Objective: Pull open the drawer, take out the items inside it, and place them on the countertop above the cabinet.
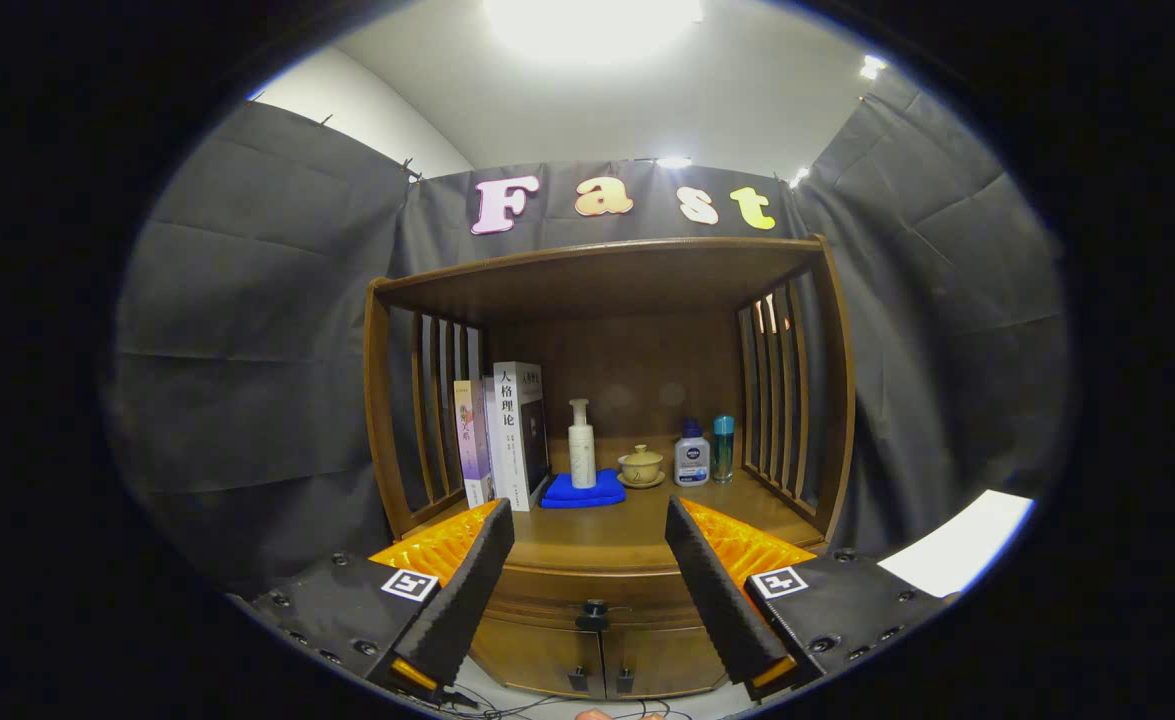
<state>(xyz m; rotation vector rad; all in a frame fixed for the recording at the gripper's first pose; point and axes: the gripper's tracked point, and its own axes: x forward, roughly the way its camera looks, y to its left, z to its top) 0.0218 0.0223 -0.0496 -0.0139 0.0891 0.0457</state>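
Gripper view is looking straight at a wooden cabinet (607,400) standing against the booth's black cloth. The gripper (589,575) is hovering in front of it, fingers spread wide, gripping nothing. The drawer (592,592) is sitting shut under the countertop (597,535), its small dark knob (594,608) lying between the fingers and a little beyond them. That centring reads as lining up on the knob for the pull, though no contact is being made.

The countertop is already carrying things along the back: books (505,435) standing upright on one side, a pump bottle (581,445) sitting on a folded blue cloth (583,490), a lidded cup (641,466) on its saucer, a white bottle (692,455) and a teal bottle (723,450) just beside each other. The front strip of wood is lying bare, likely the spot for whatever is coming out.

Drawer contents are staying hidden behind its closed front. Two lower doors (597,660) are partly cut off by the fingers. Thin cables and something pale are showing on the floor below, too small to identify.
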